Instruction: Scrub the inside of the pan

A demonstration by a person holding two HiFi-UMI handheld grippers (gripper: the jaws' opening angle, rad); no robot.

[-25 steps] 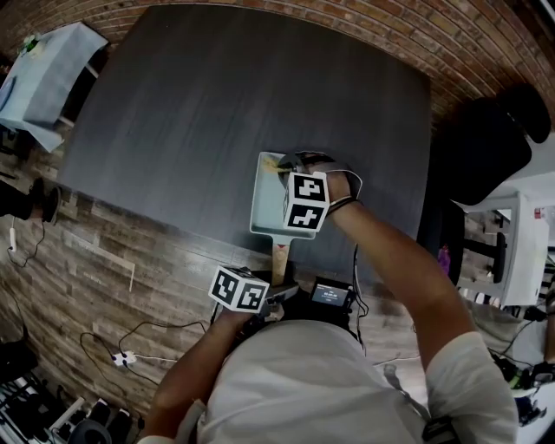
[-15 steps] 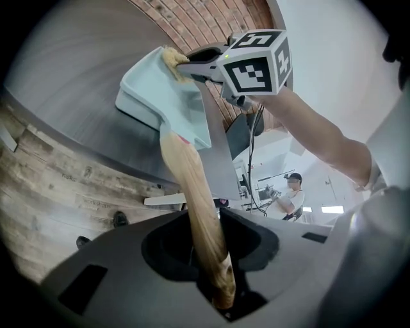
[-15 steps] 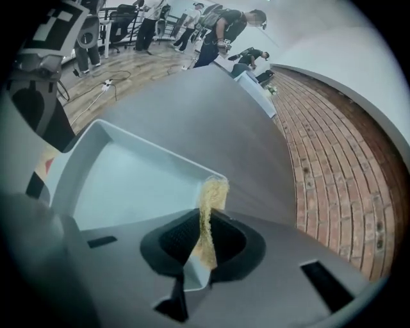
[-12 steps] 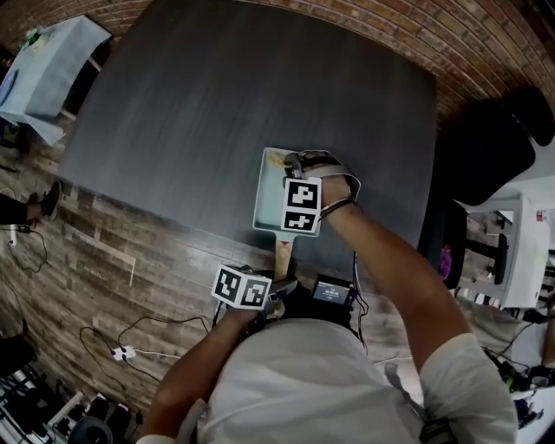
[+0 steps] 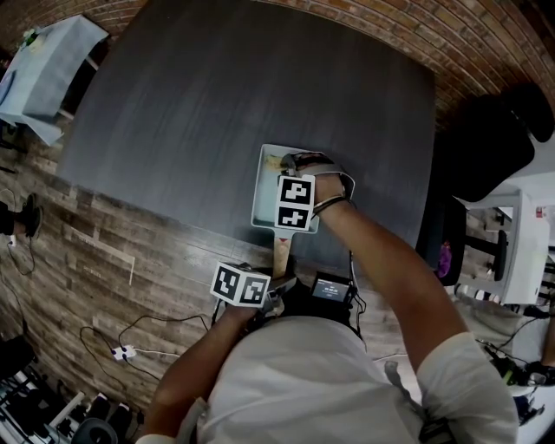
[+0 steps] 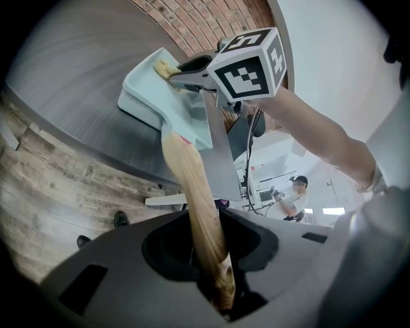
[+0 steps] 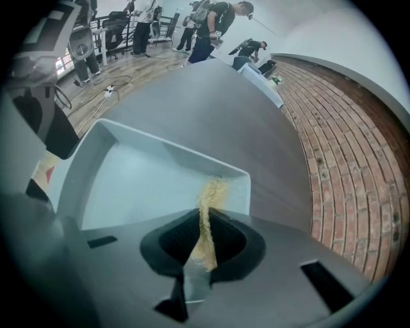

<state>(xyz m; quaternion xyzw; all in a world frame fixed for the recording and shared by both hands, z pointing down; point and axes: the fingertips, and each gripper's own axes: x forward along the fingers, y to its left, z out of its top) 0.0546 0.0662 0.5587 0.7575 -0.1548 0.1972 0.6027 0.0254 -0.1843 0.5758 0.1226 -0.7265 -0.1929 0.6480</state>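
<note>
A pale blue rectangular pan (image 5: 265,189) lies near the front edge of the dark table, with its wooden handle (image 5: 281,254) pointing at me. My left gripper (image 5: 275,291) is shut on the end of that handle (image 6: 190,186); its jaws have just been closing with the handle between them. My right gripper (image 5: 283,164) points steeply down over the pan's far end. It is shut on a tan scrub pad (image 7: 209,200), whose tip reaches the pan's far corner (image 7: 221,181). The left gripper view shows the pad (image 6: 164,66) on the pan (image 6: 142,96) under the right gripper (image 6: 186,72).
The grey table (image 5: 217,95) stretches away beyond the pan. A black chair (image 5: 486,143) stands at the right. At the top left is a small table with a light cloth (image 5: 43,69). Cables (image 5: 121,355) lie on the wood floor. People (image 7: 218,16) stand far off.
My right gripper has sunk a little into the pan with the pad. The left gripper has stayed on the handle, and the pan has not shifted.
</note>
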